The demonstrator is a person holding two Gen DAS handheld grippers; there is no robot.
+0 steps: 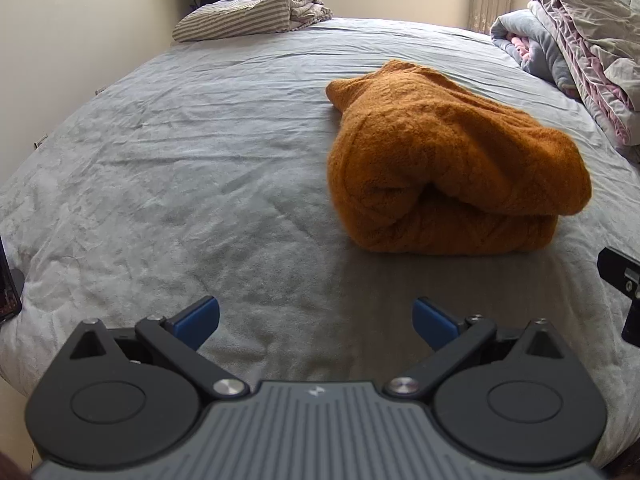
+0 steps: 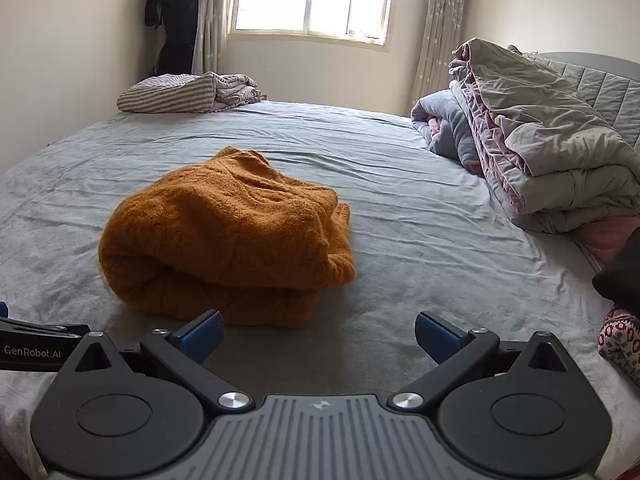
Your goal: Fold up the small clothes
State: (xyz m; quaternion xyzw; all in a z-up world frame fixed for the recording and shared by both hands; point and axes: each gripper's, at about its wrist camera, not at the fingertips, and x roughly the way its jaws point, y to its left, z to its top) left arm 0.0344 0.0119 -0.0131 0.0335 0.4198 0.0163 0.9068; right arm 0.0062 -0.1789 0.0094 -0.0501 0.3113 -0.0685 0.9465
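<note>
An orange fuzzy knit garment (image 1: pixel 448 160) lies folded into a thick bundle on the grey bed sheet (image 1: pixel 180 152). In the left wrist view it sits ahead and to the right of my left gripper (image 1: pixel 316 322), which stands open over bare sheet with nothing between its blue pads. In the right wrist view the same orange garment (image 2: pixel 224 236) lies ahead and left of my right gripper (image 2: pixel 319 334), also open wide and empty. Neither gripper touches the garment. Part of the other gripper shows at each view's edge.
A striped pillow with crumpled cloth (image 2: pixel 188 92) lies at the bed's far left. A stack of folded quilts (image 2: pixel 552 148) fills the right side by the headboard. A patterned knit item (image 2: pixel 620 340) and a dark cloth (image 2: pixel 624 272) sit at the near right edge.
</note>
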